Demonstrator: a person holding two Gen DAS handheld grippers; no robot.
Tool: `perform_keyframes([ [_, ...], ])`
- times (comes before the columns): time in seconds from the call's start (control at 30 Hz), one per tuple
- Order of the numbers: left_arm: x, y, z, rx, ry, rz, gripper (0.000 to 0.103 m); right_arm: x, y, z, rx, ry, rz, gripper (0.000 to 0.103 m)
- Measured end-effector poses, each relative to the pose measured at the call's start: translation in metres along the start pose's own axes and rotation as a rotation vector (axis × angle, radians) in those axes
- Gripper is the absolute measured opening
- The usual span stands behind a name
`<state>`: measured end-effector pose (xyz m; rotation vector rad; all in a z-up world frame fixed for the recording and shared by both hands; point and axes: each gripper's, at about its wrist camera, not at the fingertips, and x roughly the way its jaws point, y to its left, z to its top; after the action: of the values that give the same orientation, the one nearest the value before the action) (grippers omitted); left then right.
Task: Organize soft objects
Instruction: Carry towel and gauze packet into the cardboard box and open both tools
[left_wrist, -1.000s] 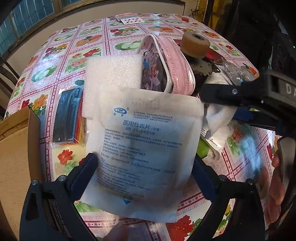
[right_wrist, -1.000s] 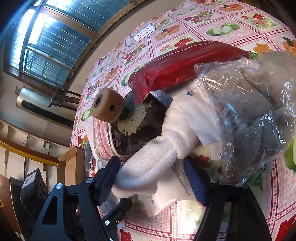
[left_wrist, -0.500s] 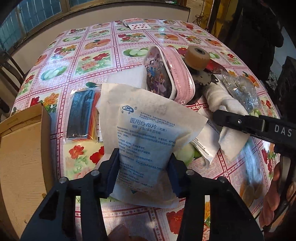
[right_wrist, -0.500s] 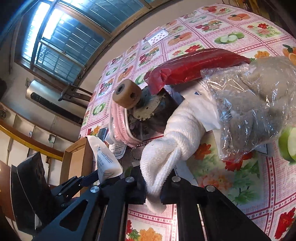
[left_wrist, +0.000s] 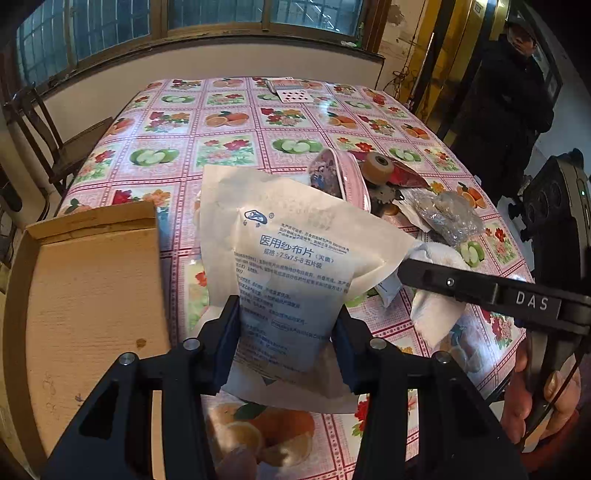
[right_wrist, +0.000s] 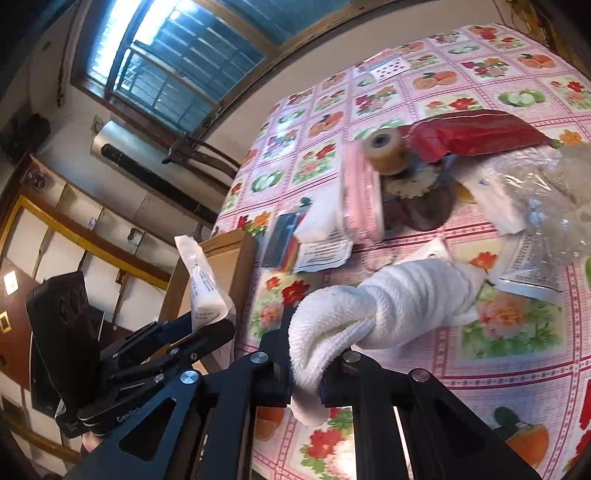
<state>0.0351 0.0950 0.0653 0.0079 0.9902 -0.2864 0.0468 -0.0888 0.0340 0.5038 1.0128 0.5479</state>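
Hand-held gripper (left_wrist: 284, 343), floral tablecloth (left_wrist: 229, 122), barred window (left_wrist: 218, 14)

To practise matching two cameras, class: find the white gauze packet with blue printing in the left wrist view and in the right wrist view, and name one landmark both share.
Left wrist view: gauze packet fills the centre, clamped between the left gripper fingers.
Right wrist view: it stands edge-on at left of centre, in front of the cardboard box.
Shared landmark: the tan roller beside the red pouch.
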Motion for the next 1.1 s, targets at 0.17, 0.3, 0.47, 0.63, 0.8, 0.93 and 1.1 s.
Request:
perform_keyframes([
  [0.17,-0.032,0.041,0.0,-0.042,-0.03,0.062,0.045,0.03,0.055,0.005,-0.135,0.051,0.044,0.009],
  [0.3,-0.046,0.092,-0.001,-0.108,-0.027,0.15,0.045,0.062,0.106,0.015,-0.263,0.062,0.052,0.009],
  [0.47,-0.047,0.151,-0.005,-0.21,-0.009,0.227,0.045,0.102,0.168,0.028,-0.409,0.056,0.046,0.009],
  [0.63,-0.025,0.185,-0.004,-0.261,0.032,0.246,0.045,0.156,0.203,0.032,-0.513,0.104,0.037,0.009],
  [0.8,0.003,0.206,-0.002,-0.279,0.084,0.282,0.046,0.199,0.205,0.029,-0.56,0.162,0.02,0.009],
  [0.93,0.017,0.214,-0.004,-0.276,0.114,0.291,0.046,0.214,0.19,0.025,-0.529,0.231,0.072,0.009],
  [1.1,0.02,0.215,0.0,-0.268,0.111,0.294,0.053,0.224,0.179,0.007,-0.536,0.321,0.097,0.015],
])
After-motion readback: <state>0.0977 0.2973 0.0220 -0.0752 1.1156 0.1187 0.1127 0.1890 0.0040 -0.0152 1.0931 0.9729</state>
